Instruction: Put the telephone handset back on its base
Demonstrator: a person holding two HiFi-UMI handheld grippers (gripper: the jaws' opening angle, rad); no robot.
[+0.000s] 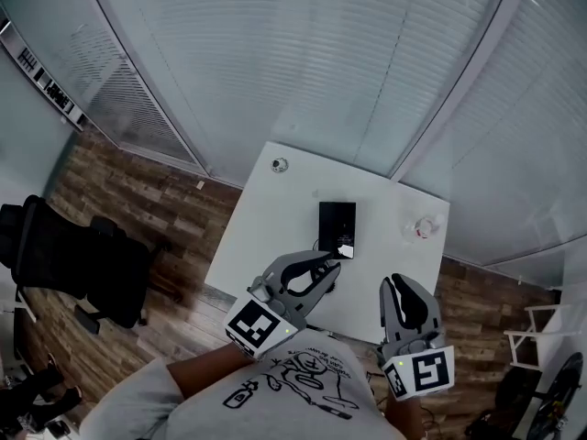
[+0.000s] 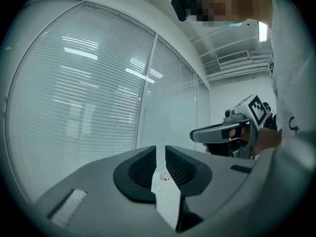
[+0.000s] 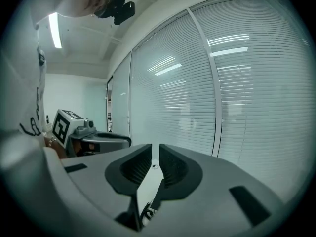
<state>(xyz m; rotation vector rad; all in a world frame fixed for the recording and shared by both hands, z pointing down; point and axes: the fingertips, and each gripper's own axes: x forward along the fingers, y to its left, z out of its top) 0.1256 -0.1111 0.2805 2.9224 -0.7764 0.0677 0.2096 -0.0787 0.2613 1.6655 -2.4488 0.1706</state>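
Your left tongs (image 1: 328,264) and right tongs (image 1: 397,284) are both closed on nothing, just short of the telephone (image 1: 337,226) on the white table (image 1: 261,218); I cannot separate handset from base, so a blind grab may shove the whole set. Count: two tongs; one telephone; one small round object (image 1: 279,165) beyond-left of it; one clear item (image 1: 424,227) to its right.
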